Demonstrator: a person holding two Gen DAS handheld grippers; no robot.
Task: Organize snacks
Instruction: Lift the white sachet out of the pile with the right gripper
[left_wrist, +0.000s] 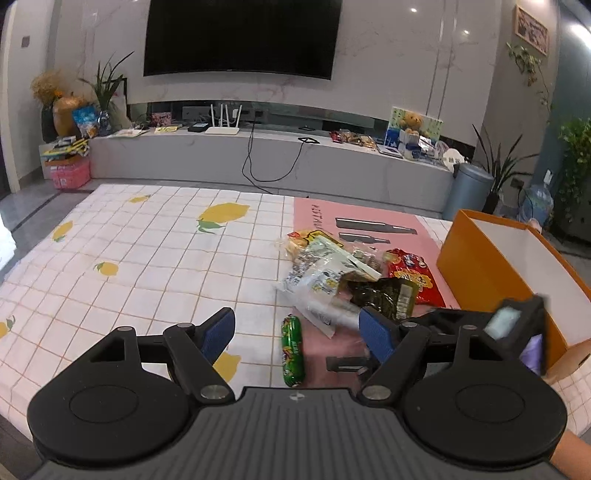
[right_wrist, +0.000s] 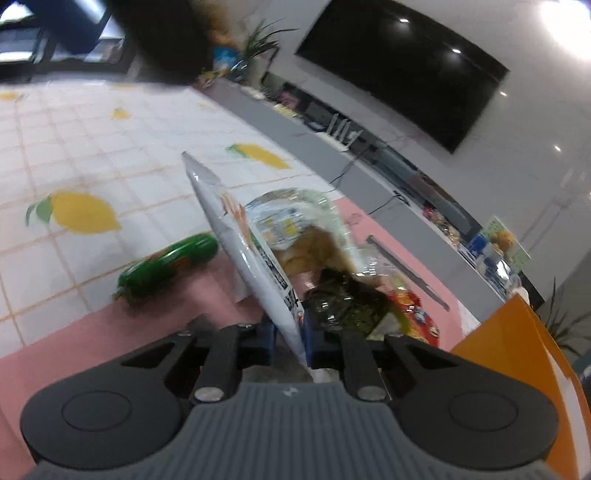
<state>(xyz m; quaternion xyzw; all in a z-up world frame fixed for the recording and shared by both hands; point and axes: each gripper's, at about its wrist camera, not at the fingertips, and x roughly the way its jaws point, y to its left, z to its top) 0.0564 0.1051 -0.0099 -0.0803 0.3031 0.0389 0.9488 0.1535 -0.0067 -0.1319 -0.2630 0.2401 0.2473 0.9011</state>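
A pile of snack packets (left_wrist: 332, 273) lies on the pink mat, with a red packet (left_wrist: 412, 271) and a dark green packet (left_wrist: 384, 295). A green sausage stick (left_wrist: 292, 345) lies in front of it; it also shows in the right wrist view (right_wrist: 170, 264). My left gripper (left_wrist: 297, 328) is open and empty above the sausage. My right gripper (right_wrist: 289, 332) is shut on a white snack packet (right_wrist: 243, 236) and holds it raised over the pile; the right gripper shows blurred in the left wrist view (left_wrist: 517, 328). The orange box (left_wrist: 517, 266) stands open on the right.
A lemon-print tablecloth (left_wrist: 129, 251) covers the table and a pink mat (left_wrist: 369, 218) lies on it. Beyond the far edge are a TV bench (left_wrist: 258, 147) with clutter and a TV (left_wrist: 240, 37). The orange box edge (right_wrist: 517, 332) is close on my right.
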